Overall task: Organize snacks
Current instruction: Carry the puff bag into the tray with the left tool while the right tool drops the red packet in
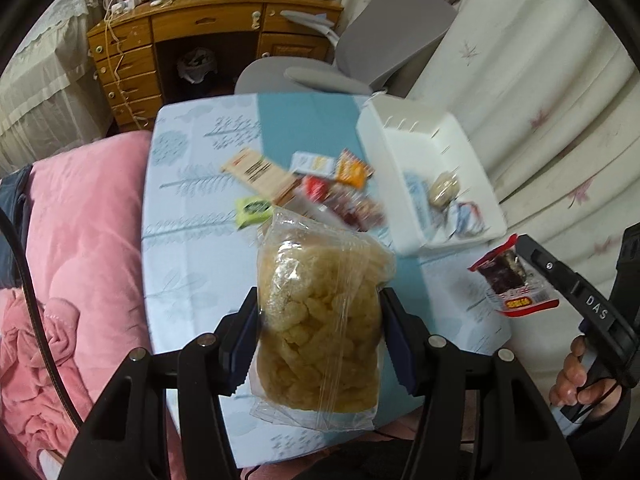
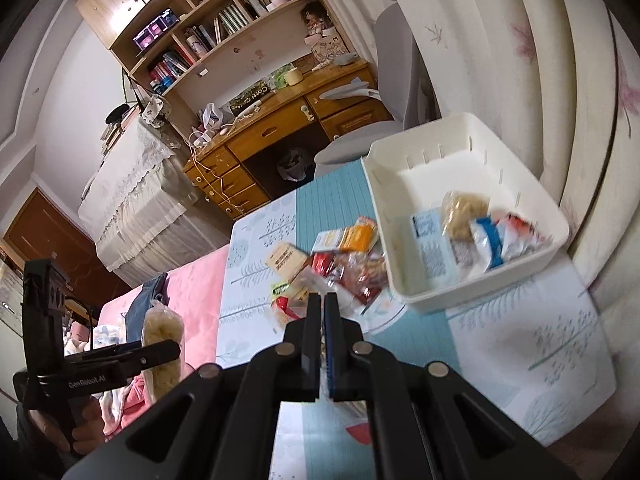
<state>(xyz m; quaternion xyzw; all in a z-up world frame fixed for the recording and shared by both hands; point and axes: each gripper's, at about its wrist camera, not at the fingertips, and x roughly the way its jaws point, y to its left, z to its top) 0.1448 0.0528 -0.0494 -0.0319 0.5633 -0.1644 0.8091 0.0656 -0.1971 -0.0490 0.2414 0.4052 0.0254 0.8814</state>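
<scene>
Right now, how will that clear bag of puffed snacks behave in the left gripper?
The clear bag of puffed snacks probably feels light: it is mostly airy pieces. Its thin film looks floppy and slippery, sagging below the left gripper. A hard squeeze would likely crush the pieces.

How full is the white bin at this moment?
Partly full. A few snack packets lie at the near end of the white bin; its far half shows a bare white floor.

A: The tablecloth point(image 1: 188, 216) is pale blue with tree prints and a teal stripe.
B: Yes. The bin point(image 1: 384, 168) is white, the blanket point(image 1: 88, 220) pink, the desk point(image 1: 224, 20) brown wood.
</scene>
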